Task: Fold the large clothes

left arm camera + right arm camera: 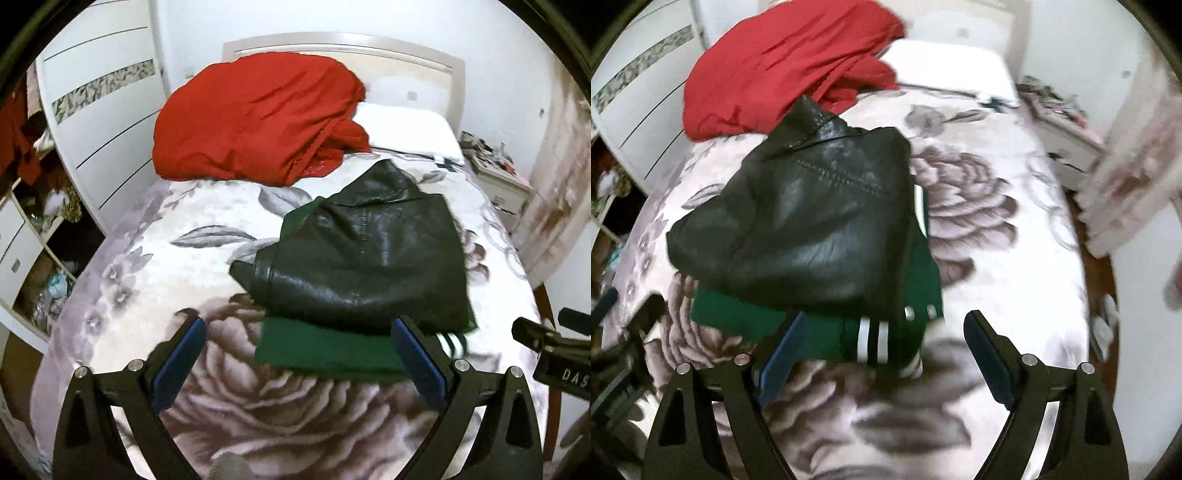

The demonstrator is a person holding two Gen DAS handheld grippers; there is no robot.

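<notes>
A folded black leather jacket (369, 254) lies on top of a folded green garment (325, 350) with white stripes, on the flowered bed cover (155, 266). My left gripper (299, 332) is open and empty, just short of the stack's near edge. My right gripper (886, 325) is open and empty over the green garment's (827, 332) striped cuff, below the black jacket (805, 229). A red garment (258, 118) lies crumpled at the head of the bed; it also shows in the right wrist view (775, 66).
A white pillow (406, 129) lies by the headboard (332, 44). A white wardrobe (99, 110) with open cluttered shelves (44, 229) stands left of the bed. A cluttered nightstand (498, 173) stands on the right. The right gripper's body (554, 350) shows at the left wrist view's edge.
</notes>
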